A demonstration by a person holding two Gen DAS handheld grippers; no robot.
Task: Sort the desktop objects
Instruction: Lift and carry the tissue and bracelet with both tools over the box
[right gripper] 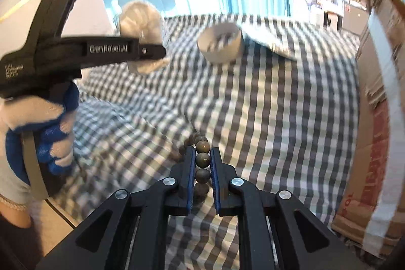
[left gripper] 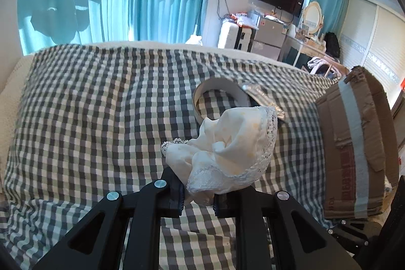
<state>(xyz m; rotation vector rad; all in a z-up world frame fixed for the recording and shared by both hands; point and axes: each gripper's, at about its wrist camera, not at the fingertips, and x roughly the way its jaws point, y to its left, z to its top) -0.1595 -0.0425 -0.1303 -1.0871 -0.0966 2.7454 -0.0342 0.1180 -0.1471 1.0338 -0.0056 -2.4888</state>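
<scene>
Desktop objects are already split between your two hands, and each grip suits what it carries; from the left wrist camera, your left gripper [left gripper: 198, 196] is clamped on the lace-edged cloth [left gripper: 227, 151], the pads pinching only its gathered lower corner so the rest billows forward and clear of the checked sheet [left gripper: 101, 103], which I take to be the reason for holding it by a bunch rather than a flat edge; beyond it the tape roll [left gripper: 220, 95] sits upright on the sheet with a silver foil packet [left gripper: 263, 98] touching its right side, both unclaimed; the cardboard box [left gripper: 354, 143] stands at the right edge, near enough to serve as the likely drop point, though I cannot see its opening; from the right wrist camera, your right gripper [right gripper: 203, 168] has its blue pads pressed on one dark bead of the bead string [right gripper: 202, 161], the other beads running in line between the fingers and trailing off the tip, so the string probably hangs by that one bead and could swing; your gloved left hand [right gripper: 45, 133] shows at the left, carrying the other gripper with the cloth raised off the sheet; the box fills the right edge, just beside your path.
</scene>
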